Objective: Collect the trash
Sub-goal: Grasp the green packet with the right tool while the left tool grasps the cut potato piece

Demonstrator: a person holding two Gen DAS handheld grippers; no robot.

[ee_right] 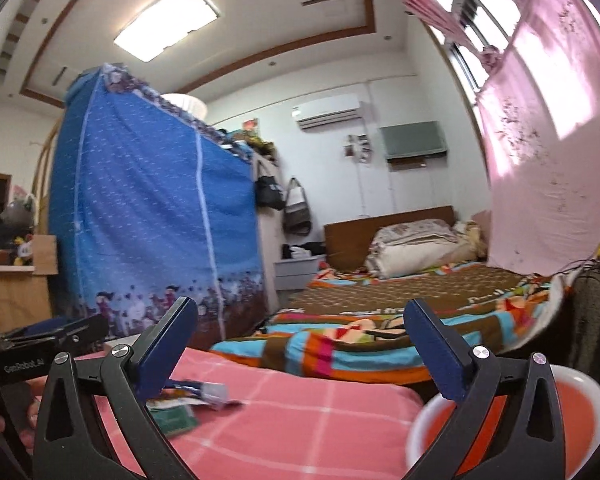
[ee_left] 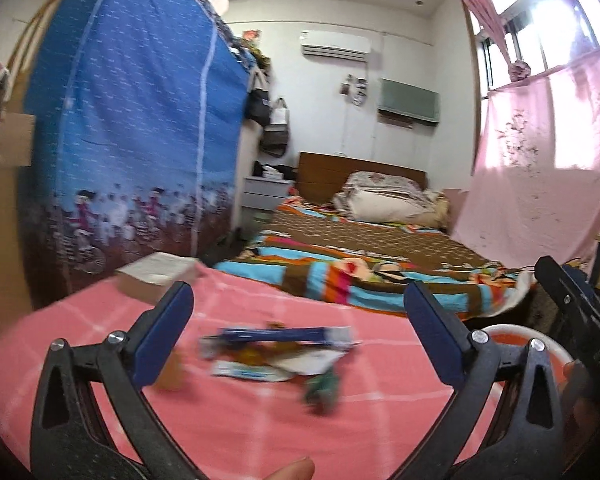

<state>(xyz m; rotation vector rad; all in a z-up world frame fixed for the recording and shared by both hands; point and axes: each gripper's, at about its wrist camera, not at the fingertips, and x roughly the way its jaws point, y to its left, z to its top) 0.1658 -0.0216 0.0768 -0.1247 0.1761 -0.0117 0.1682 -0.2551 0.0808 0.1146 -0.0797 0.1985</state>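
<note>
A small heap of trash [ee_left: 276,356] lies on the pink checked tablecloth [ee_left: 260,432]: a blue-and-white wrapper [ee_left: 284,335], white paper, a green scrap [ee_left: 322,388] and a brown bit. My left gripper [ee_left: 300,328] is open and empty, jaws wide on either side of the heap and just above it. My right gripper [ee_right: 300,340] is open and empty, over the table's right part; the trash [ee_right: 188,400] shows at its lower left. An orange basin with a white rim [ee_right: 424,412] sits at the right table edge, also in the left wrist view [ee_left: 500,330].
A white box [ee_left: 156,274] rests at the table's far left. Behind stands a blue fabric wardrobe [ee_left: 140,120]. A bed with a striped blanket [ee_left: 360,264] lies beyond the table. Pink curtains [ee_left: 540,152] hang at the right.
</note>
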